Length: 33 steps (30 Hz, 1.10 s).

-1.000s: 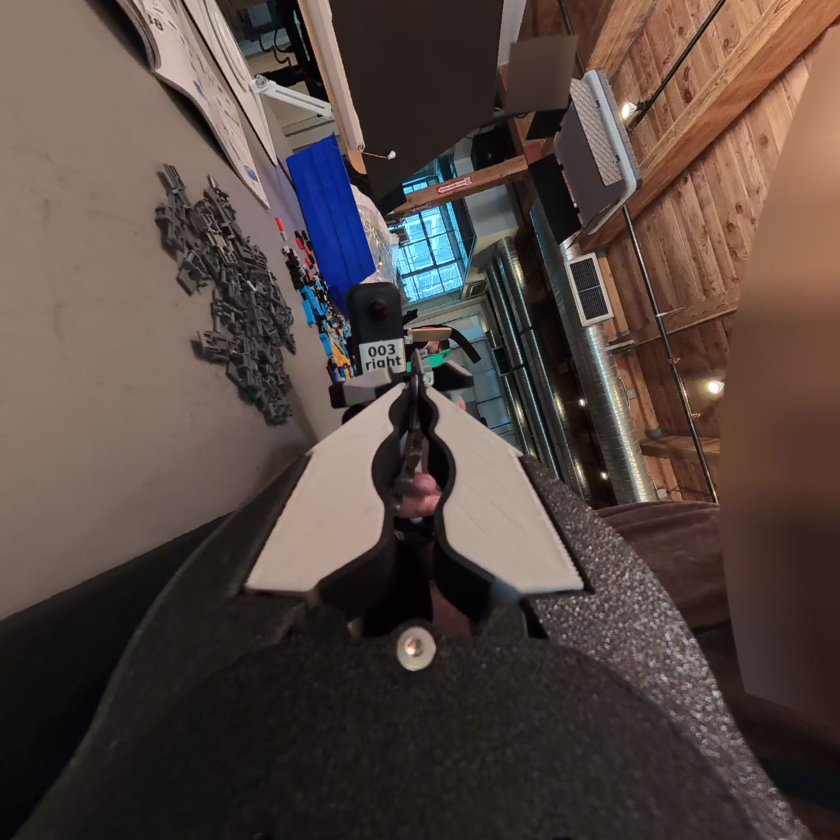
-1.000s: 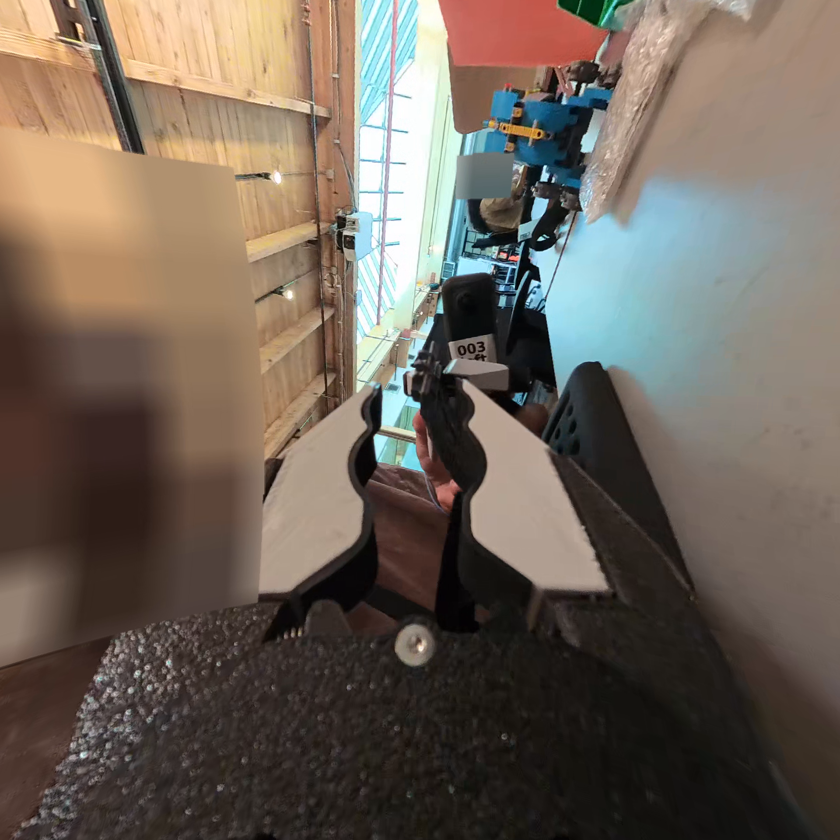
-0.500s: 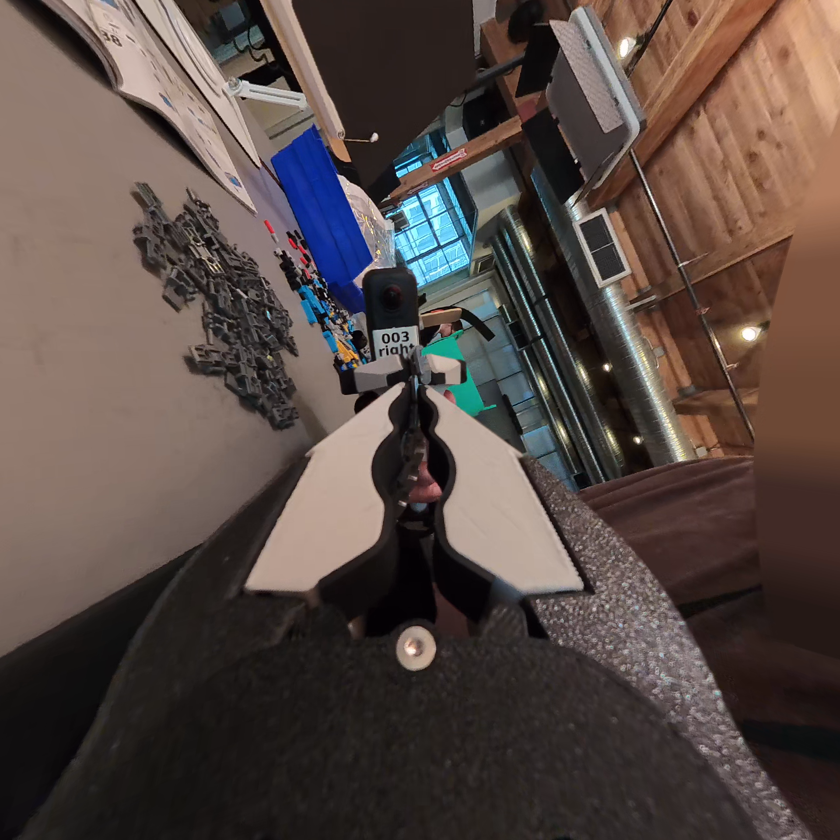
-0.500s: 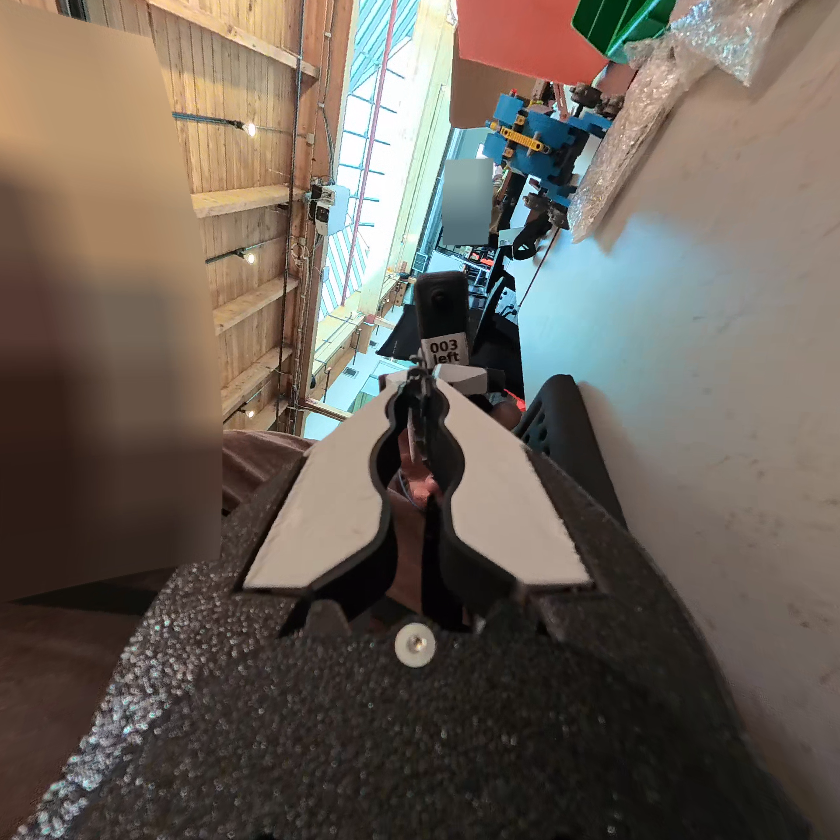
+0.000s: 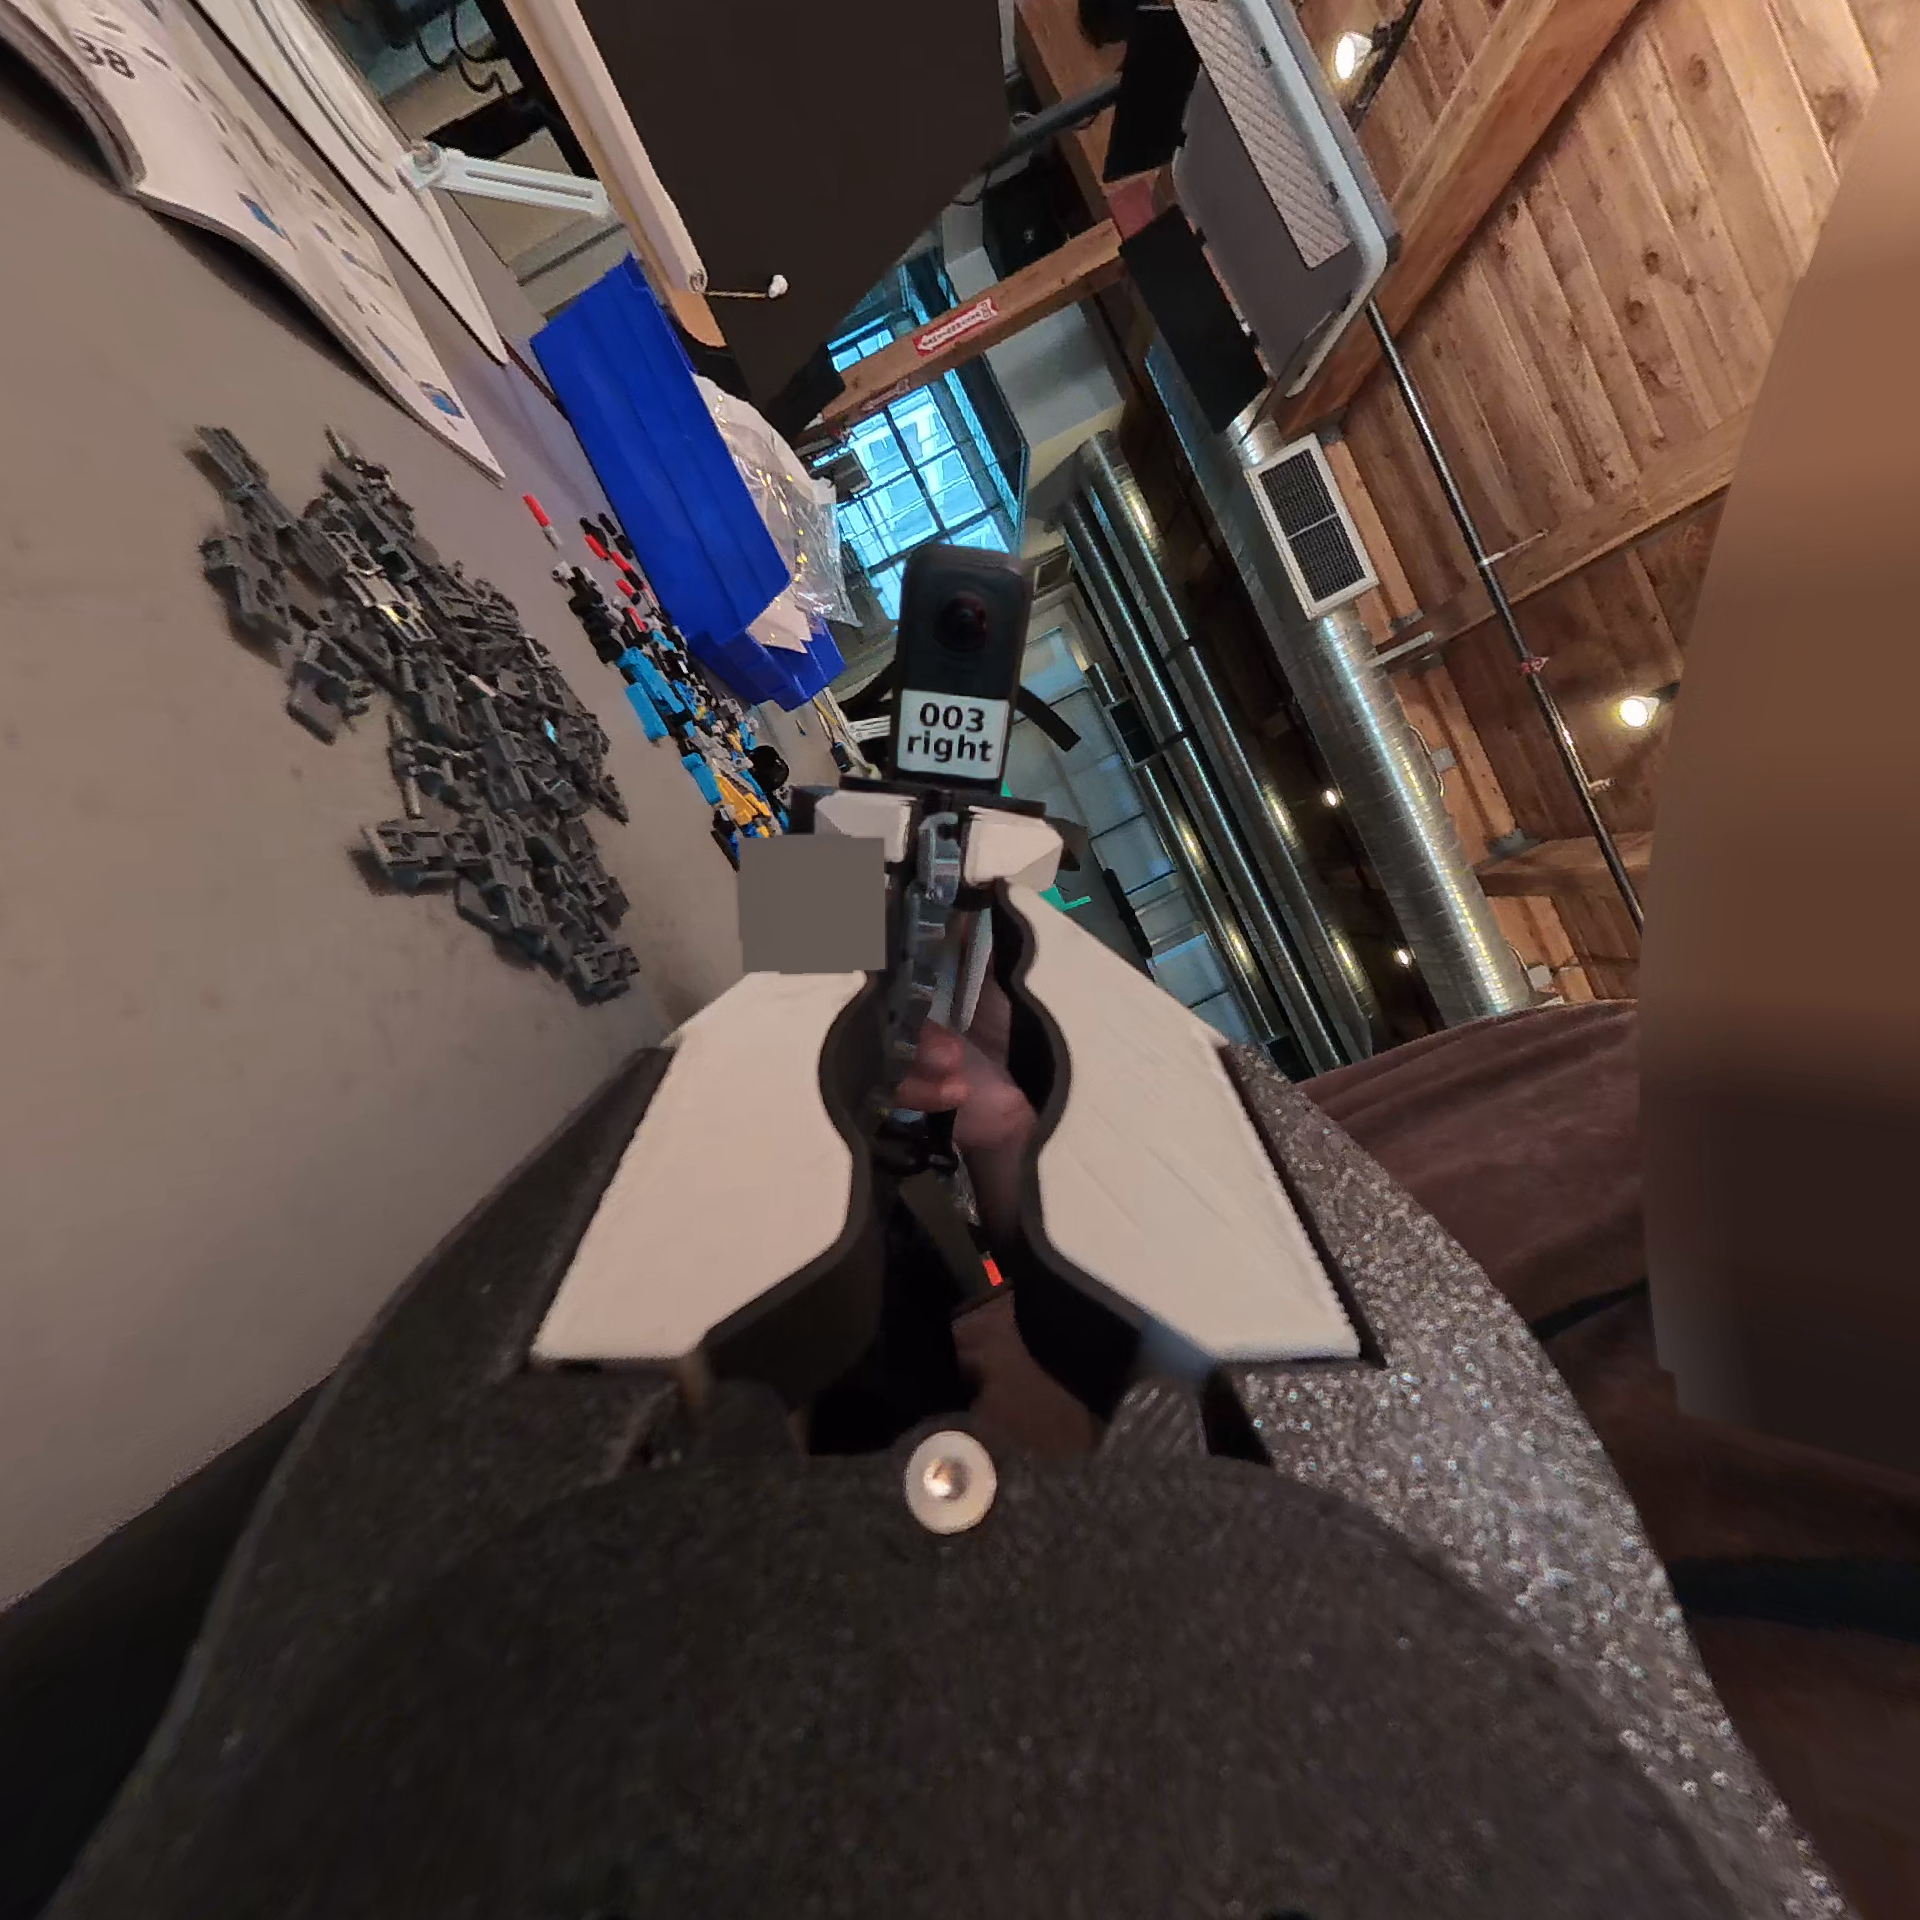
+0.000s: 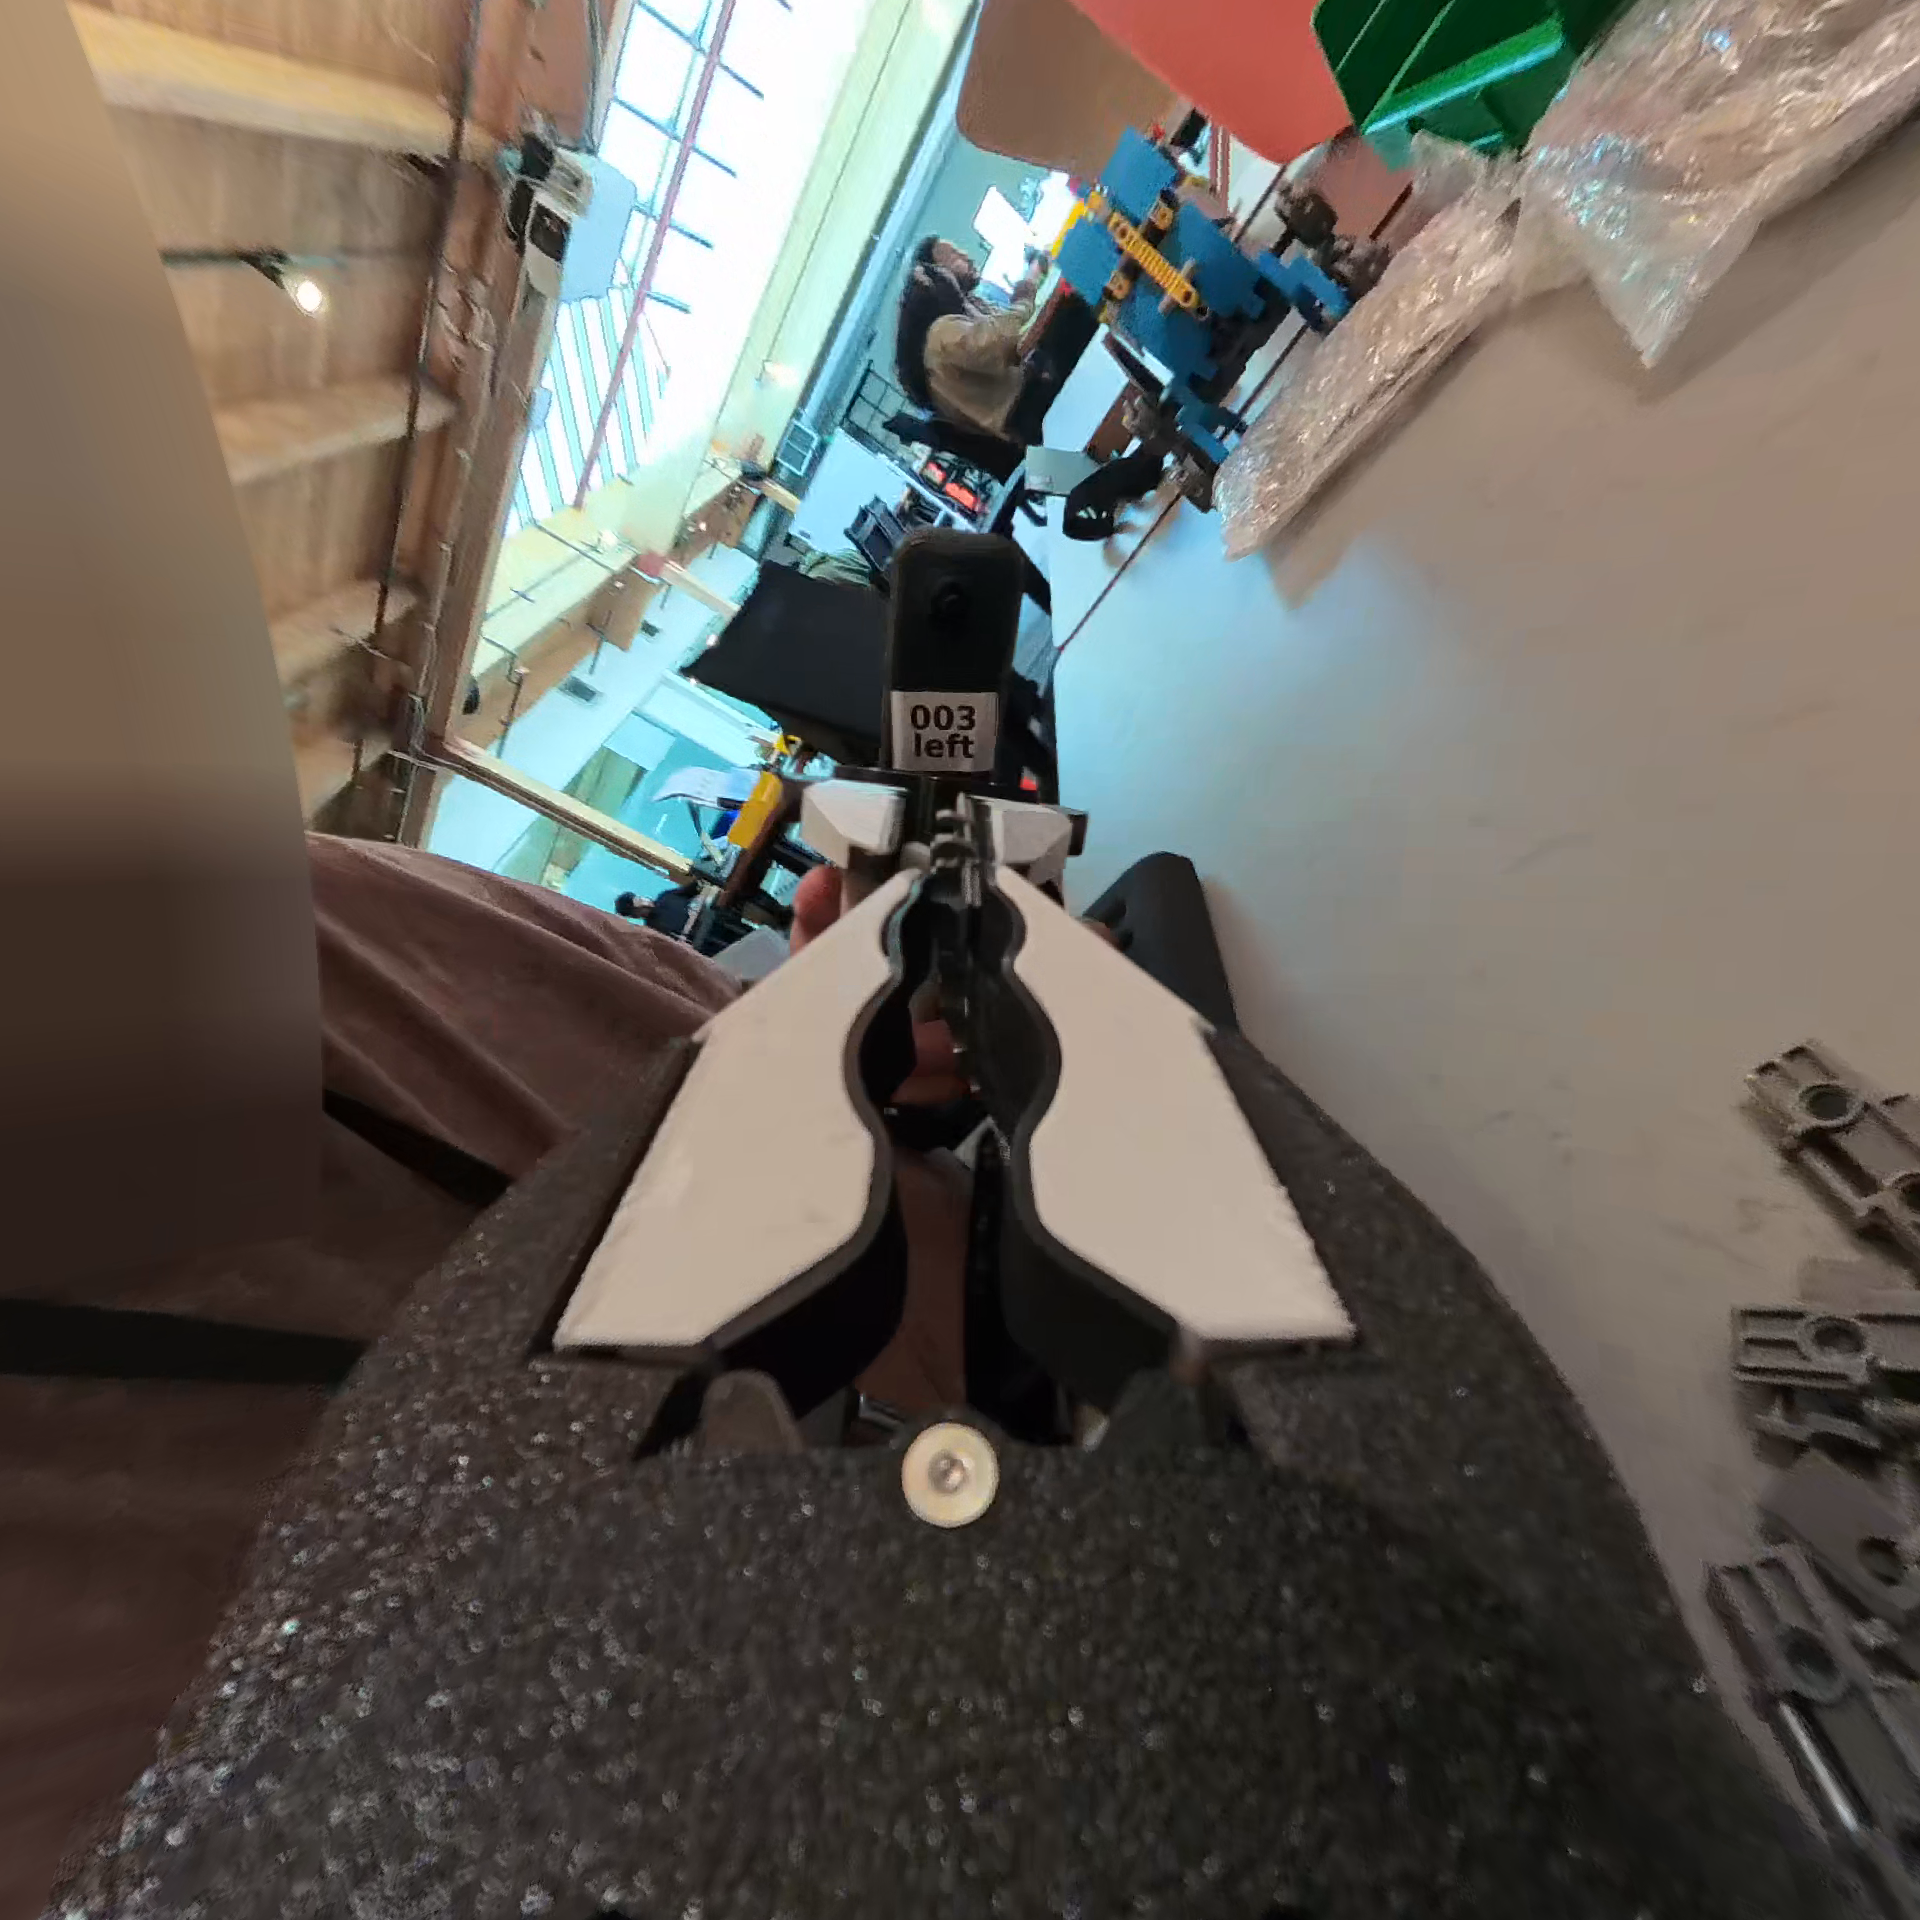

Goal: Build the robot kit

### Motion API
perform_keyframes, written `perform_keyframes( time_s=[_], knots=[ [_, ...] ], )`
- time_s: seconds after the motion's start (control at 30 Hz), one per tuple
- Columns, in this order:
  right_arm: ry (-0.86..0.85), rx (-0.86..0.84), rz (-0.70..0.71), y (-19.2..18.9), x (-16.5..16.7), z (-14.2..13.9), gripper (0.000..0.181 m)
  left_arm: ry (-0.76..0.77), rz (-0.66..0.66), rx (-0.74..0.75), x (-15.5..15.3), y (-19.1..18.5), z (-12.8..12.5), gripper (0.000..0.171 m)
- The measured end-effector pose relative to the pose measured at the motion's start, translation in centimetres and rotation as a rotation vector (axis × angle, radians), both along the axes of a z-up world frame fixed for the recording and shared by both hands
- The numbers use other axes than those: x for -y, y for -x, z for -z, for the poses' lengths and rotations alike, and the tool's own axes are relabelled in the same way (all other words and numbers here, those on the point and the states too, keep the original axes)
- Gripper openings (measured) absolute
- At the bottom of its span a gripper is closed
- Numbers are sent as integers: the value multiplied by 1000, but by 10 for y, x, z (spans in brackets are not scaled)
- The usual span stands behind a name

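A grey tabletop (image 5: 156, 1039) fills the left side of the left wrist view and the right side of the right wrist view, both pictures being rolled. The room has a wooden plank wall (image 5: 1610, 364), silver ducts (image 5: 1351, 727) and tall windows (image 6: 644, 260).

On the table lie one heap of grey brick pieces (image 5: 447, 727) at centre left, a scatter of small blue, black, red and yellow pieces (image 5: 665, 686) past it, a stack of blue bins (image 5: 665, 488) and printed sheets (image 5: 260, 208) at upper left. In the right wrist view at least three grey pieces (image 6: 1829, 1351) sit at the right edge, with clear plastic bags (image 6: 1714, 135), one green bin (image 6: 1455, 62) and one blue brick model (image 6: 1174, 260) at upper right. One person (image 6: 966, 353) sits far off.

The two grippers face each other above the table edge, one grey toothed strip (image 5: 925, 956) between them at mid-frame. The right gripper (image 6: 954, 883) has its fingers closed almost together on the strip. The left gripper (image 5: 940, 914) has its fingers a little apart around the strip's other end; a mosaic patch covers one fingertip, so I cannot tell whether it grips.
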State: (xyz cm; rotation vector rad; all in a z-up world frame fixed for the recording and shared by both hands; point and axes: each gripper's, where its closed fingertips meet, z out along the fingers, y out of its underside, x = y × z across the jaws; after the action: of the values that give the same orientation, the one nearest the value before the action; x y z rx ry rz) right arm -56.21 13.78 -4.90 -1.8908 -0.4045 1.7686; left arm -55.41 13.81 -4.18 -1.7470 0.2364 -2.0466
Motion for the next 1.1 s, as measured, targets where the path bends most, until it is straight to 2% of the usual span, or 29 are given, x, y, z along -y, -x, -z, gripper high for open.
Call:
perform_keyframes(
  time_s=[0.37,0.8,1.1],
  knots=[
    [-93,118,-56,0,5,-9,10,-38,12,34,4,1,-5,2],
    [-2,-25,-39,-6,4,-14,14,-50,-20,43,3,4,-7,1],
    [-50,-27,-39,-5,7,-15,8,-100,-42,38,5,3,-9,1]
  ],
)
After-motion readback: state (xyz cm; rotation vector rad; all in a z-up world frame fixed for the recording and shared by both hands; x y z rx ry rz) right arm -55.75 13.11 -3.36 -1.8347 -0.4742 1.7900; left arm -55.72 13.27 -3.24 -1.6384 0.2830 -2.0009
